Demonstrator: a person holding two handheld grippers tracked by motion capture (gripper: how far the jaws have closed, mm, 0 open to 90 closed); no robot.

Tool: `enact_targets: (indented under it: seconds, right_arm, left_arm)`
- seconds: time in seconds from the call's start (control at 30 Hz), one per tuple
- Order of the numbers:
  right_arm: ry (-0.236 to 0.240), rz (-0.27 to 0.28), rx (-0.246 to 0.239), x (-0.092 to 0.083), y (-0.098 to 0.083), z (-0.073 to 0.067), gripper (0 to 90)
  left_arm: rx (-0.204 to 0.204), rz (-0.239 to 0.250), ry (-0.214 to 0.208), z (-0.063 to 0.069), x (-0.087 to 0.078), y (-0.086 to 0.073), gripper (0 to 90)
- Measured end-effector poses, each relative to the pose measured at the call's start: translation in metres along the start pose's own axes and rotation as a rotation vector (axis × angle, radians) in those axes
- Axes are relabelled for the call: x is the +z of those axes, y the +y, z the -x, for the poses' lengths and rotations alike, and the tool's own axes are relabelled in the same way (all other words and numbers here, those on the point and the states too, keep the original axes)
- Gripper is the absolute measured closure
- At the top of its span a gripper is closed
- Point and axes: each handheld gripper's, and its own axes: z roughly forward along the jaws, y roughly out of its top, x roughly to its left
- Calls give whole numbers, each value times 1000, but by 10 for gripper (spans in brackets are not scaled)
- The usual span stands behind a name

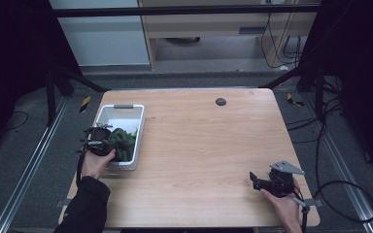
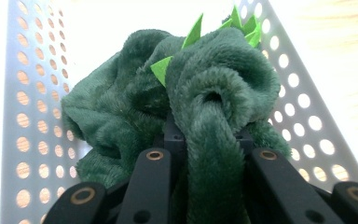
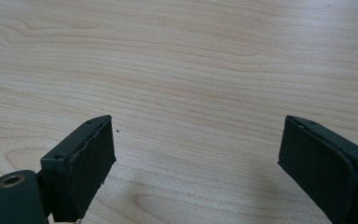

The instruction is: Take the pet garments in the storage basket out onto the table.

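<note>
A dark green plush toy with light green felt spikes lies in a white perforated basket. My left gripper is shut on a thick fold of the plush, which bulges up between the black jaws. From above, the left gripper reaches into the basket from its left side, over the plush toy. At the table's front right, my right gripper stays low over bare wood. Its jaws stand wide apart with nothing between them, and the right gripper looks down on wood grain.
The basket sits at the left of the wooden table. A small dark round disc lies near the far edge. Black frame legs and cables stand on the floor around the table.
</note>
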Motion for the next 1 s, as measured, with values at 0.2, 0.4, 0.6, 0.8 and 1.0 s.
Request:
enact_targets:
  seconds: [0.2,0.4,0.6,0.8,1.0]
  right_arm:
    - [-2,-1,-2,1,0,0,104]
    - [-1,-5,-1,1,0,-1,104]
    - [3,-1,-6,1,0,-1,105]
    - [1,-4,-4,1,0,-1,104]
    - [-1,-4,-6,1,0,-1,104]
  left_arm:
    - [-21,57,-43,-8,-16,0,765]
    - [-6,53,-42,-12,-23,3,767]
    - [5,66,-42,-14,-36,7,768]
    - [24,84,-63,-13,-57,13,768]
    - [60,86,-72,-8,-70,17,768]
